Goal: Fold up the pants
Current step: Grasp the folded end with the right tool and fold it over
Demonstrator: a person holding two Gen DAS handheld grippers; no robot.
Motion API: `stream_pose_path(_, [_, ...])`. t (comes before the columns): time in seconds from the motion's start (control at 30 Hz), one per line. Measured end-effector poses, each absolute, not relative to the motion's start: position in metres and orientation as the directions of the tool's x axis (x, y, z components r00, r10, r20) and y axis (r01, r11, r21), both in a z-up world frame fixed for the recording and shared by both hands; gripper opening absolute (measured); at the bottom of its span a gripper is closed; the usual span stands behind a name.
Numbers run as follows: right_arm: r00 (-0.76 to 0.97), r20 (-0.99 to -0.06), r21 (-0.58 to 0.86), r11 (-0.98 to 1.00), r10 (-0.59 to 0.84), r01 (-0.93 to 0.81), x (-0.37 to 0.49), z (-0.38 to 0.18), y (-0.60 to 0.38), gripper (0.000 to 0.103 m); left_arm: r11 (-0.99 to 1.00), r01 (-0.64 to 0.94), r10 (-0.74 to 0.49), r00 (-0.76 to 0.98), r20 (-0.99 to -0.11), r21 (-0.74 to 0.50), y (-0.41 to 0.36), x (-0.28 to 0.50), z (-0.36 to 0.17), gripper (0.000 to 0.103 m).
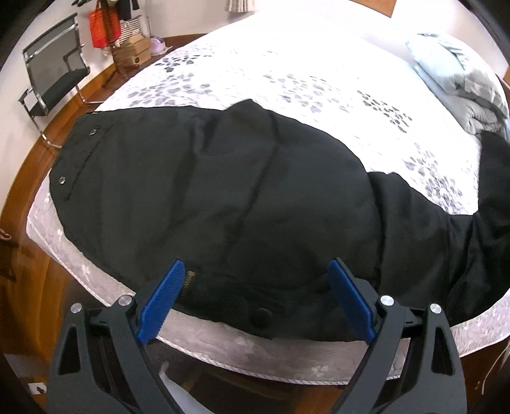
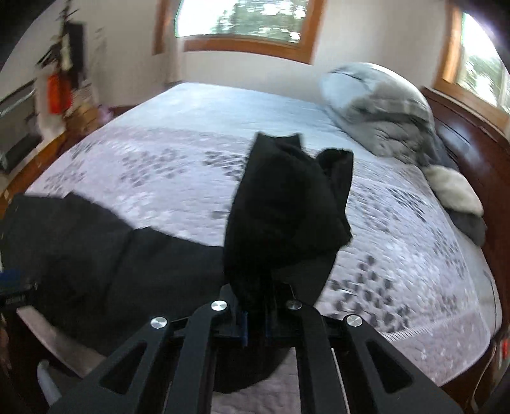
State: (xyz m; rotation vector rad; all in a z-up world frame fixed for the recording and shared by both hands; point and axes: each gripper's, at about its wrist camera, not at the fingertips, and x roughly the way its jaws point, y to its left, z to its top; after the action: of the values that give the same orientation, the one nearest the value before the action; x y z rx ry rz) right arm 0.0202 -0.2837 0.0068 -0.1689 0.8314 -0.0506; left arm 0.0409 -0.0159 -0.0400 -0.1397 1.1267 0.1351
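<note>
Black pants (image 1: pixel 223 191): waist end spread on bed (image 1: pixel 287 70), leg end lifted. Left gripper (image 1: pixel 256 270): jaws parted above waistband, clear of cloth. Right gripper (image 2: pixel 255 305): clenched on bunched pant leg. Bedspread white, grey leaf print; grey pillow (image 2: pixel 382 108); wood floor; chair (image 1: pixel 54 70). No legible writing.

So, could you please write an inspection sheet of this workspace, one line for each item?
Surface: bed, patterned cover, wooden frame.
Job's things: black pants spread along the near edge; leg end lifted.
Clutter: grey duvet, white pillow near the headboard.
Grippers: left gripper open above the waistband; right gripper shut on the pants leg.
Cables: nothing seen.
Surroundings: chair, red bag, windows.
</note>
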Motion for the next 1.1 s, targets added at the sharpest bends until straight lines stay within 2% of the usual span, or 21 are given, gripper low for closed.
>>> stream_pose_path(0.43, [0.554,-0.832,-0.177,0.938,0.019,-0.297,0.013,-0.065,-0.177,0.007,0.976,-0.211,0.048,0.445,-0.894,-0.053,0.005,0.046,-0.032,0.091])
stream_pose_path(0.93, [0.517,-0.851,-0.117,0.925,0.095,-0.362,0.007,-0.079,-0.165,0.008,0.976,-0.214,0.050,0.415,-0.908,-0.045,0.009,0.048,-0.042,0.091])
stream_pose_path(1.0, [0.492,-0.863,-0.086,0.927,0.114,-0.365,0.010,-0.085,-0.167,0.017,0.976,-0.213,0.045,0.410,-0.911,-0.047,0.010,0.049,-0.043,0.091])
stream_pose_path(1.1, [0.455,-0.879,-0.020,0.942,0.143,-0.335,0.014,-0.085,-0.176,0.023,0.977,-0.209,0.048,0.404,-0.913,-0.041,0.011,0.050,-0.043,0.092])
